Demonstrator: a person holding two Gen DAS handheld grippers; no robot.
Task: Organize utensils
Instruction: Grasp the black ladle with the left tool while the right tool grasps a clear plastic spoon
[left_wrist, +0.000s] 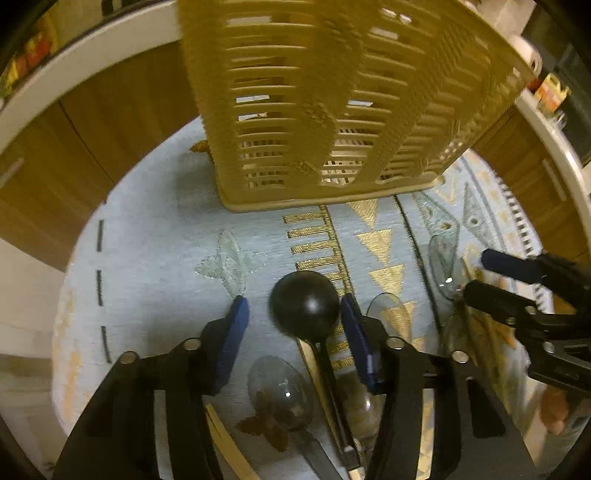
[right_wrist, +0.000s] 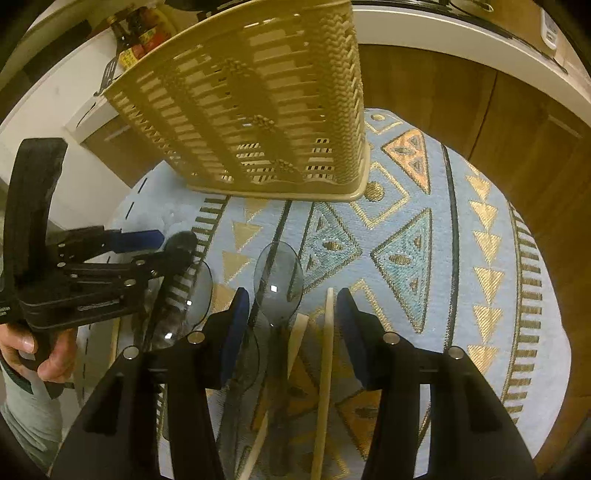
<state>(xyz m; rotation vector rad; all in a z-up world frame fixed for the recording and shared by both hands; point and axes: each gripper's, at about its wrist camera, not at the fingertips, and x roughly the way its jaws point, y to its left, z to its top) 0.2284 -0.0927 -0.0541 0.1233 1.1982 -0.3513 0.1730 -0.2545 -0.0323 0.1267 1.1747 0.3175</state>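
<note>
Hovering, jaws spread: left gripper (left_wrist: 293, 306) over black ladle (left_wrist: 305, 303), right gripper (right_wrist: 293, 301) over clear spoon (right_wrist: 279, 273) and wooden stick (right_wrist: 325, 354), near tablecloth (right_wrist: 461, 258) edge. Beyond, basket (left_wrist: 332, 110) at far edge.

A round table wears a pale blue cloth (right_wrist: 458, 229) woven with gold triangles, dark lines and teal diamonds; near its left edge the pattern thins to plain blue with a dashed line (left_wrist: 99, 288). Behind the table run brown wooden cabinets (right_wrist: 461, 107) under a white counter (right_wrist: 443, 29). On the counter off to the left stand a few jars (right_wrist: 144, 33) with red and yellow labels, blurred. More wood fronts (left_wrist: 110, 122) curve round the far side. The light is warm, yellowish and dim, and glints off the gold thread.
</note>
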